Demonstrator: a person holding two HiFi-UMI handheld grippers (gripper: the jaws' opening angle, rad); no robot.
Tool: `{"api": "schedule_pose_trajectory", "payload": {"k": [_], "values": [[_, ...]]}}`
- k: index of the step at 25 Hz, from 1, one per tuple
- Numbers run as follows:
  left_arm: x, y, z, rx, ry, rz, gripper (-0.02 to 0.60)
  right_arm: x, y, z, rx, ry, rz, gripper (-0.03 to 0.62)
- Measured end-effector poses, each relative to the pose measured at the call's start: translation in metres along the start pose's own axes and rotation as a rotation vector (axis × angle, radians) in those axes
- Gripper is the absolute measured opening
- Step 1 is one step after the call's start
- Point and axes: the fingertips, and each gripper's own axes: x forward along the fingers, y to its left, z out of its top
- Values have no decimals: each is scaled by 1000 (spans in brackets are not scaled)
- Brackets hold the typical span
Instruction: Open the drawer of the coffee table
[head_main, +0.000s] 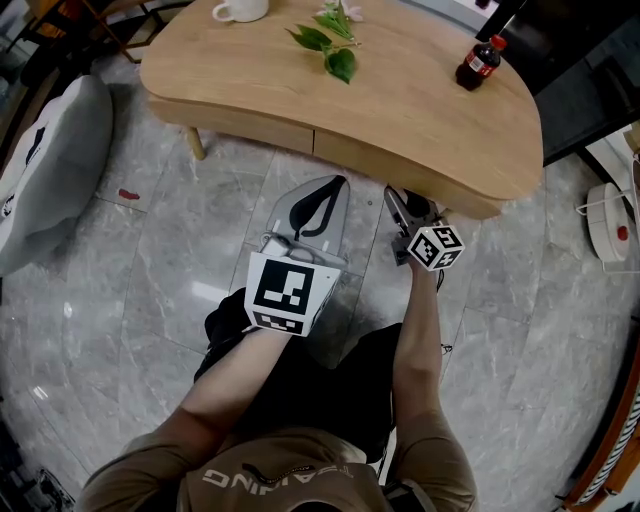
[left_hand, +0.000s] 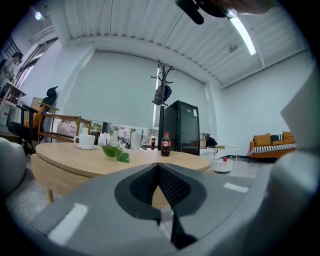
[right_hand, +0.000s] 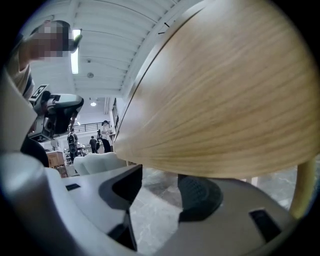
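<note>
Here, right gripper (head_main: 408, 212), jaws spread, nothing pinched, sits under coffee table (head_main: 300, 95) drawer (head_main: 385, 160) lip; left gripper (head_main: 322, 200) pressed together, idle. Best: catch lip squarely, pull level.

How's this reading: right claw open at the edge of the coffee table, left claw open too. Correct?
Not quite: the left claw is shut, its tips touching with nothing between them, as the left gripper view shows. The rest stands: the right claw is open at the edge of the coffee table.
</note>
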Motion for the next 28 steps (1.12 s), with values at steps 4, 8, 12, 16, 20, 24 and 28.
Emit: {"api": "schedule_pose_trajectory", "payload": {"k": [4,8,12,16,20,24,28], "values": [[-1,2,-3,-19,7,-5,1,-4,4,1,57,-57,38,219],[0,1,-2,-35,5,-8,2,-5,1,4,104,-124,5,201],[-1,4,1,-23,3,-3,2,-7,2,5,78,-103,-16,188],[-5,3,2,-33,2,-3,2,-24,17,-3,46,-81,14,149],[-6,1,2,-29,-1,-5,2,-38,35,-11,26,-74,34,144],[-5,-6,2,-16,1,-13,2,-50,47,-17,23,-71,44,141],[-5,-11,2,-9,2,-17,1,-59,56,-20,40,-79,55,140]]}}
